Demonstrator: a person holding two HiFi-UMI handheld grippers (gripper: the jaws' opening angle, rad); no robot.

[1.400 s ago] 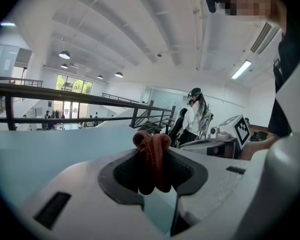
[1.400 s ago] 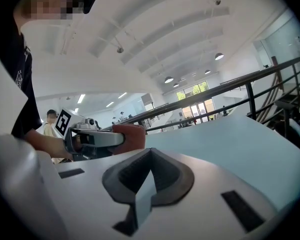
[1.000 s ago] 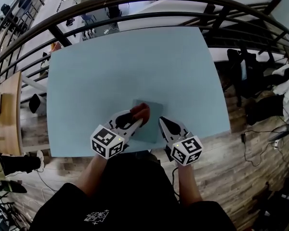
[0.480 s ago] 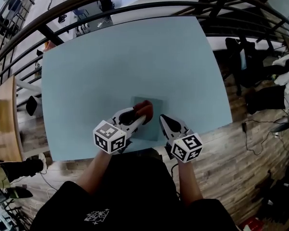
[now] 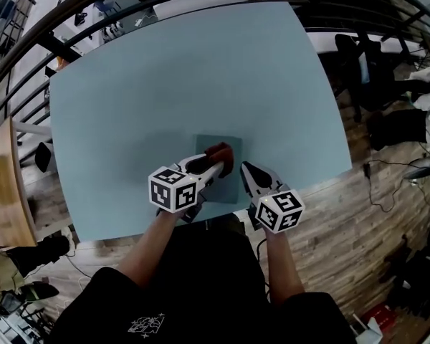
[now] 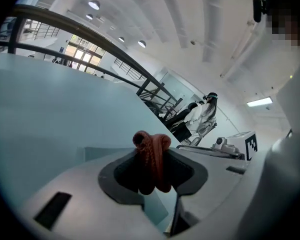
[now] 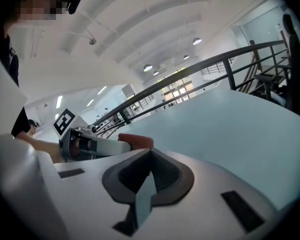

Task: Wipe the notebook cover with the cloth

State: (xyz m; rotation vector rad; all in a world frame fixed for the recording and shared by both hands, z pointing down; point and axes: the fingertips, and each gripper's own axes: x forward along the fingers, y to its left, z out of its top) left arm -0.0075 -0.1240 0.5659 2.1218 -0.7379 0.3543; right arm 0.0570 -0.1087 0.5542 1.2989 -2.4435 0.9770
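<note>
Two grippers at the flat grey-blue notebook [image 5: 213,143] on the pale blue table [image 5: 179,70]: left gripper [image 5: 218,165] pinching crumpled red-brown cloth [image 5: 221,153] on notebook's cover, right gripper [image 5: 246,169] pressed together, empty, at notebook's right edge.

A pale blue table [image 5: 165,84] carries a grey-blue notebook [image 5: 229,185] near its front edge.

The table [image 5: 165,84] is bare across the upper frame. At lower centre the notebook [image 5: 231,186], cloth [image 5: 221,153], left gripper [image 5: 218,165] and right gripper [image 5: 245,168] crowd its edge.
</note>
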